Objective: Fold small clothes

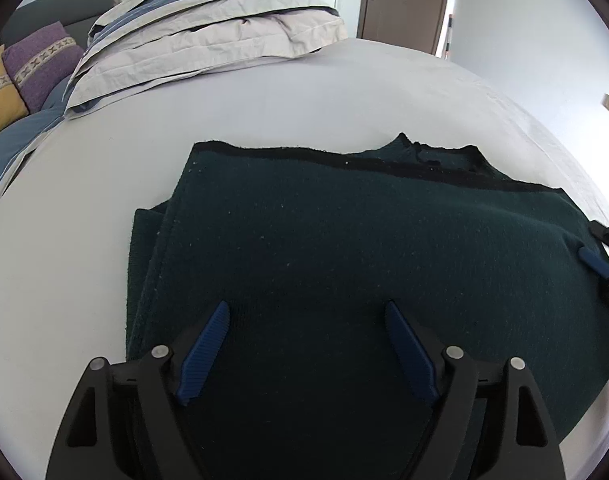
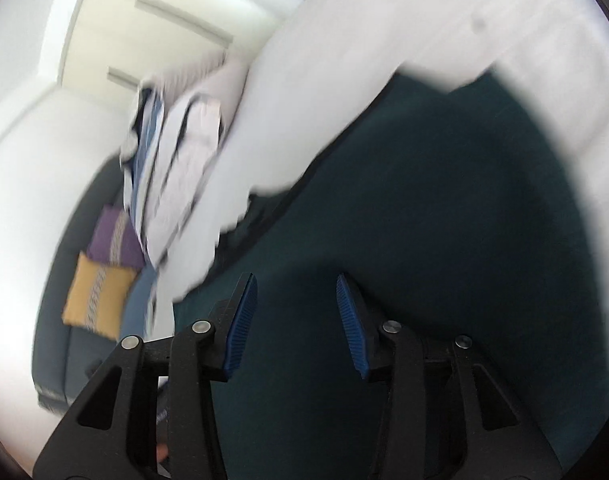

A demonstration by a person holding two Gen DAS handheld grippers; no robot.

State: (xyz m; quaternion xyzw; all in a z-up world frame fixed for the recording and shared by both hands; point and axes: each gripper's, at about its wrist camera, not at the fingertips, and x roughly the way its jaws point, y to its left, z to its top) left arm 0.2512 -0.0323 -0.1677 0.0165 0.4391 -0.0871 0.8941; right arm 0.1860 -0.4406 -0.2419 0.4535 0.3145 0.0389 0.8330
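The bed (image 1: 344,92) carries a dark green knit garment (image 1: 344,240), partly folded, soft and limp; best pinched at a hem corner. Left tool (image 1: 306,312) and right tool (image 2: 296,284) hover released above it

The right gripper (image 2: 296,292), fingers (image 2: 240,328) apart, hangs over the dark green garment (image 2: 444,220), view blurred.
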